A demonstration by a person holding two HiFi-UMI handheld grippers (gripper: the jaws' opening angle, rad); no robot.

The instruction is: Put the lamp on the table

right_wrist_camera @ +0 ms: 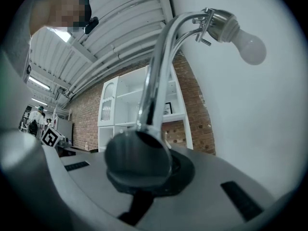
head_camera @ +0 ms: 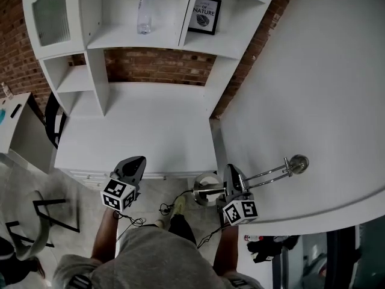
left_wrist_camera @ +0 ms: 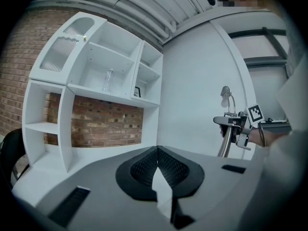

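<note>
A chrome lamp (head_camera: 271,173) hangs in the air off the front right corner of the white table (head_camera: 138,131), with its round base (head_camera: 207,188) towards the table and its head by the wall. My right gripper (head_camera: 231,184) is shut on the stem close to the base. In the right gripper view the lamp's stem (right_wrist_camera: 159,76) rises from my right gripper (right_wrist_camera: 144,174) to a white bulb (right_wrist_camera: 252,47). My left gripper (head_camera: 133,166) hovers at the table's front edge, shut and empty. In the left gripper view my left gripper (left_wrist_camera: 156,166) shows its jaws touching, and the lamp (left_wrist_camera: 226,143) stands at the right.
Shelves above the table hold a clear bottle (head_camera: 144,11) and a framed print (head_camera: 205,14). A brick wall (head_camera: 156,65) backs the table. A white wall (head_camera: 325,89) runs close on the right. The lamp's cord (head_camera: 174,206) trails down. A dark chair (head_camera: 54,119) stands at the left.
</note>
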